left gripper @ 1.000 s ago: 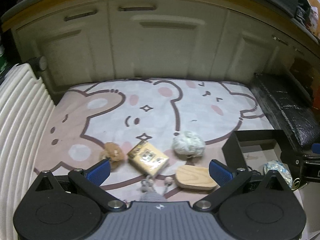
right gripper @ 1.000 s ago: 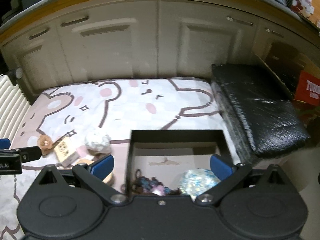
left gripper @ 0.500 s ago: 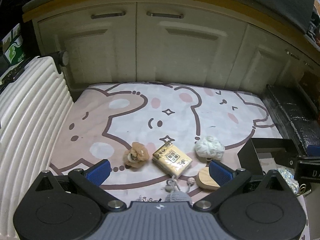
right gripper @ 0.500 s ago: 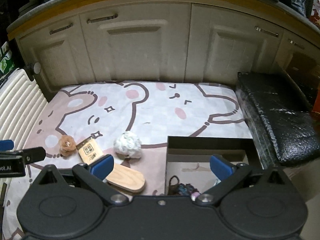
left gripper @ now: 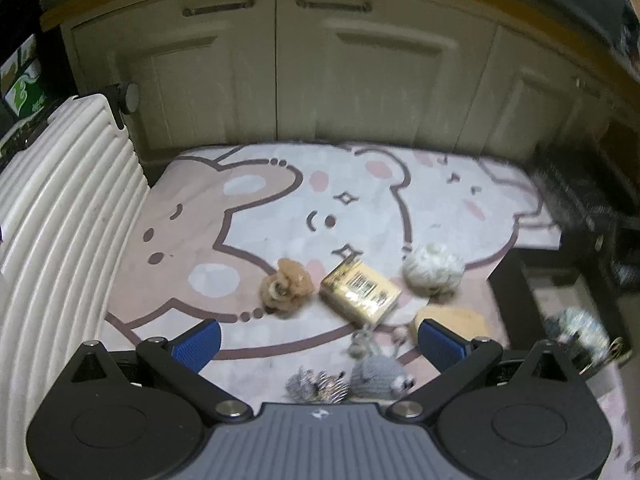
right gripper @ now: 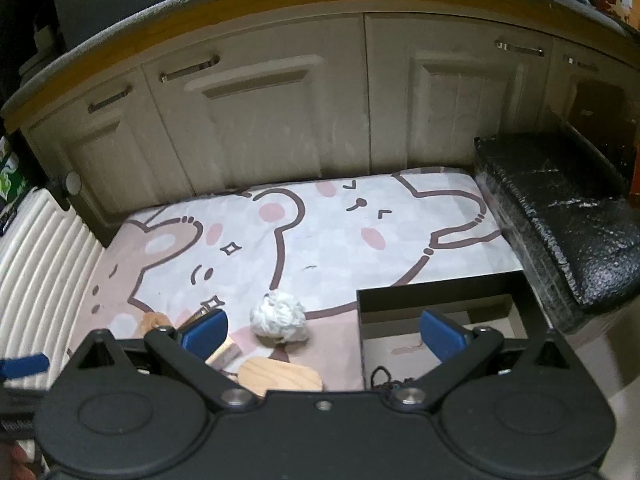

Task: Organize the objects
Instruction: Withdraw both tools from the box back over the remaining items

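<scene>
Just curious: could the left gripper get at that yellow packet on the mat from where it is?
Probably yes. The left gripper is open and empty, and the yellow packet lies just ahead on the mat, uncovered.

A: What does the left gripper (left gripper: 318, 339) look like?
B: Black linkage arms, silver screws, 2 blue-padded fingers (left gripper: 199, 339), a ribbed grey body at bottom centre.
A: The right gripper (right gripper: 323, 330)?
B: All black, with the same blue pads (right gripper: 440, 335).

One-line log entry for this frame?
left claw: open, empty | right claw: open, empty | black open-top box: partly filled | loose on bear-print mat: yellow rectangular packet, white yarn ball
</scene>
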Demonstrator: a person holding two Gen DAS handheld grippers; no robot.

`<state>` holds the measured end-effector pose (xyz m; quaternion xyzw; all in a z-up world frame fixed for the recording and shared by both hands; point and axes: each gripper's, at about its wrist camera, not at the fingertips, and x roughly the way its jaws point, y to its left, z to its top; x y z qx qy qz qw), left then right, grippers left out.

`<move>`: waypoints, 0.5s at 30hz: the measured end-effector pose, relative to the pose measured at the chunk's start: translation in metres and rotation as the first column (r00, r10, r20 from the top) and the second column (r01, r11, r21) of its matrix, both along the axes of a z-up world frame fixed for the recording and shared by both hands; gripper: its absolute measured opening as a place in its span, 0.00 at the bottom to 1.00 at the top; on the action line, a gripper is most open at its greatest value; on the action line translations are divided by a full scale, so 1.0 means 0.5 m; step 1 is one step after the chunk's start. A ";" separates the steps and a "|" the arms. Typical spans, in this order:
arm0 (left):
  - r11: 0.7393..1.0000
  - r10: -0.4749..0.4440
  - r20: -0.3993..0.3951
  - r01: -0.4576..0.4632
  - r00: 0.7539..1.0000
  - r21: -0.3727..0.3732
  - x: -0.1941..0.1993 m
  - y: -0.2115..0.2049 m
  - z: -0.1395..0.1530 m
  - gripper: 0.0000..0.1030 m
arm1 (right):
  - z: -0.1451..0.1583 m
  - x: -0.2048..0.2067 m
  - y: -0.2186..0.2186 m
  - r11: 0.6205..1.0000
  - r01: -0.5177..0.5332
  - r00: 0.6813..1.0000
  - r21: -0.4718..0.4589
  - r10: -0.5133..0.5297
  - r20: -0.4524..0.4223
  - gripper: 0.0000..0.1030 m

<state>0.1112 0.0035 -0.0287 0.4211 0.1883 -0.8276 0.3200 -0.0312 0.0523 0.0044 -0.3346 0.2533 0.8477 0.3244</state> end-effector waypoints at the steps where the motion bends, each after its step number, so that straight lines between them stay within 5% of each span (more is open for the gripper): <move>1: 1.000 -0.019 0.015 0.019 1.000 -0.009 0.000 0.002 -0.006 1.00 | -0.001 -0.004 -0.001 1.000 0.007 1.000 -0.003 -0.007 0.002 1.00; 7: 0.996 -0.089 0.096 0.089 0.991 0.002 0.007 0.000 -0.047 1.00 | -0.007 -0.036 -0.014 1.000 0.027 0.999 0.008 -0.028 0.042 1.00; 15: 0.986 -0.138 0.129 0.124 0.982 0.111 0.022 -0.022 -0.091 1.00 | -0.012 -0.070 -0.027 0.999 0.045 0.999 0.004 -0.045 0.015 1.00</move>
